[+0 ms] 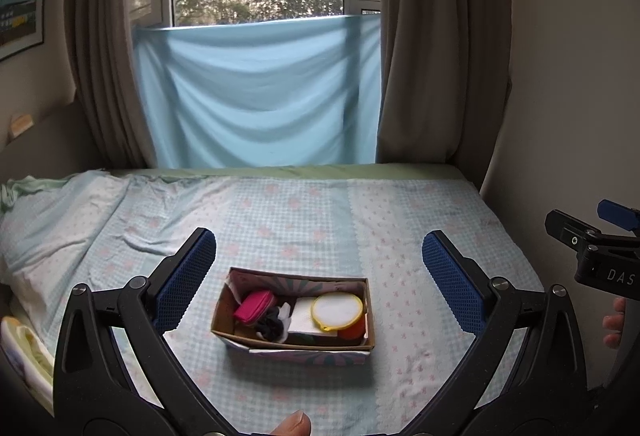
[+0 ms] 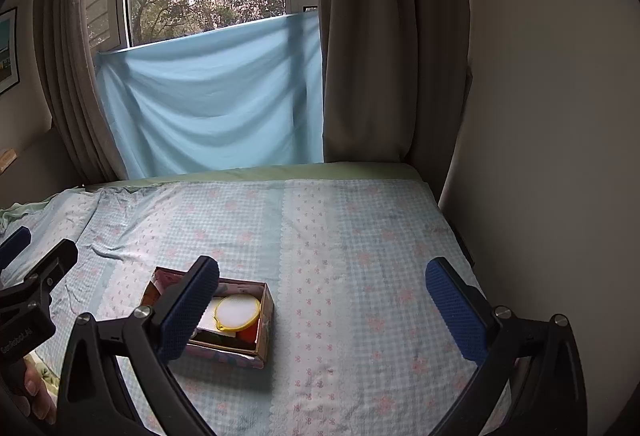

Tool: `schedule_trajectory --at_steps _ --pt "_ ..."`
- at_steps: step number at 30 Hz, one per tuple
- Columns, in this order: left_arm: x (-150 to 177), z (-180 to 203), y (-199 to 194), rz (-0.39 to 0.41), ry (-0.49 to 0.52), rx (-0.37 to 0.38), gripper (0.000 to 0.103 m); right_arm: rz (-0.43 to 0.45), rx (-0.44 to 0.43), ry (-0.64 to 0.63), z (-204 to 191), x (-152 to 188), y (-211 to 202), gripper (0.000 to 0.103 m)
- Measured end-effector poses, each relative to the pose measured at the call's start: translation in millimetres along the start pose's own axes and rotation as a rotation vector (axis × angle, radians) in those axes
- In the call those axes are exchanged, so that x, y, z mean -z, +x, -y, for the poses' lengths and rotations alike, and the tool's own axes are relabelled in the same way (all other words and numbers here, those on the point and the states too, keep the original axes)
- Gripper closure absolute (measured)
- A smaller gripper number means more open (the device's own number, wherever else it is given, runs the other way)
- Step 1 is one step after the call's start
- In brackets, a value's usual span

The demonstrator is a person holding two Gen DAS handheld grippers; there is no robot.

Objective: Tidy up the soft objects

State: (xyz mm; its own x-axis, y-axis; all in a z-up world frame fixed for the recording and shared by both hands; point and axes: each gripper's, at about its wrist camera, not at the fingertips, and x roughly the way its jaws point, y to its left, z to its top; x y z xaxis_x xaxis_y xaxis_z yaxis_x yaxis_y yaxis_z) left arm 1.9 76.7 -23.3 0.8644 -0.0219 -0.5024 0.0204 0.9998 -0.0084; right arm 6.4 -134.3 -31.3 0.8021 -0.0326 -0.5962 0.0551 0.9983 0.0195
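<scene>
An open cardboard box (image 1: 224, 312) sits on the bed. It holds a pink pouch (image 1: 255, 306), a black and white soft item (image 1: 274, 322), a white folded cloth (image 1: 303, 318), a round white pad with a yellow rim (image 1: 338, 310) and an orange item (image 1: 352, 330). My left gripper (image 1: 320, 276) is open and empty, held above and in front of the box. My right gripper (image 2: 324, 306) is open and empty to the right of the box (image 2: 266, 320); its left finger hides the box's left part. The round pad (image 2: 237, 311) shows there too.
The bed (image 1: 420, 236) has a light blue checked cover with pink flowers, rumpled at the left. A wall (image 2: 540, 116) runs along its right side. Brown curtains (image 1: 432, 56) and a blue cloth (image 1: 260, 92) hang at the window behind. Folded bedding (image 1: 24, 348) lies at the left edge.
</scene>
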Motion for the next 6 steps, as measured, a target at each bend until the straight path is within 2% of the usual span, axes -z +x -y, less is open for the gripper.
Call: schedule_trajectory --at_steps 6 --pt "2.7 -7.2 9.0 -0.020 -0.032 0.005 0.000 -0.011 -0.006 0.001 -1.6 -0.2 5.1 0.000"
